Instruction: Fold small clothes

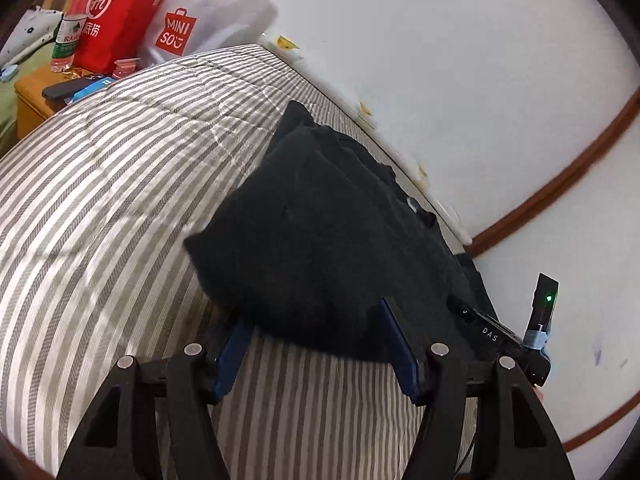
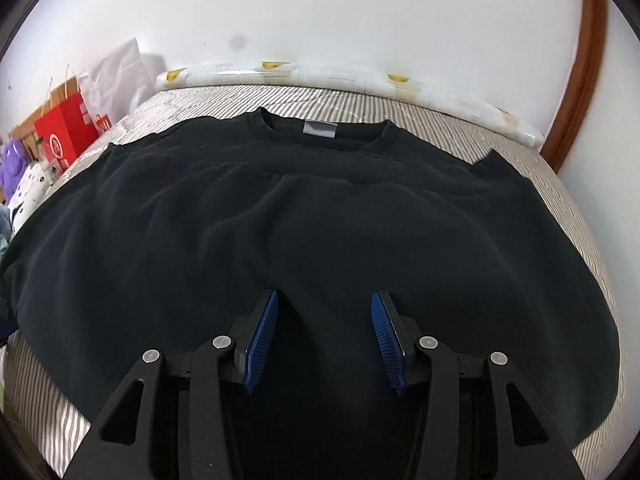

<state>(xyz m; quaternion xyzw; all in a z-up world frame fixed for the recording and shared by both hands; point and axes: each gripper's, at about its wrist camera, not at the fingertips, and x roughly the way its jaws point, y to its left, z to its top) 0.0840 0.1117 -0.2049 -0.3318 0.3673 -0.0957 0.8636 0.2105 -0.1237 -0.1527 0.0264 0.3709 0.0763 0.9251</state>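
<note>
Blue-padded right gripper (image 2: 324, 340), jaws spread and empty, is shown over the black sweatshirt (image 2: 304, 216) spread on the striped bed (image 2: 460, 120); its grey neck label (image 2: 319, 128) lies ahead. Only the left view shows the left gripper (image 1: 316, 344), likewise parted and empty, at the sweatshirt's side edge, with red bag (image 1: 116, 12) beyond.

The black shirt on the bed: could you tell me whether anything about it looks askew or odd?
Mostly tidy. The black shirt lies spread on the striped bed, collar toward the wall, grey label showing. A few soft wrinkles cross its middle. Both the left gripper and right gripper are open, holding nothing.
</note>
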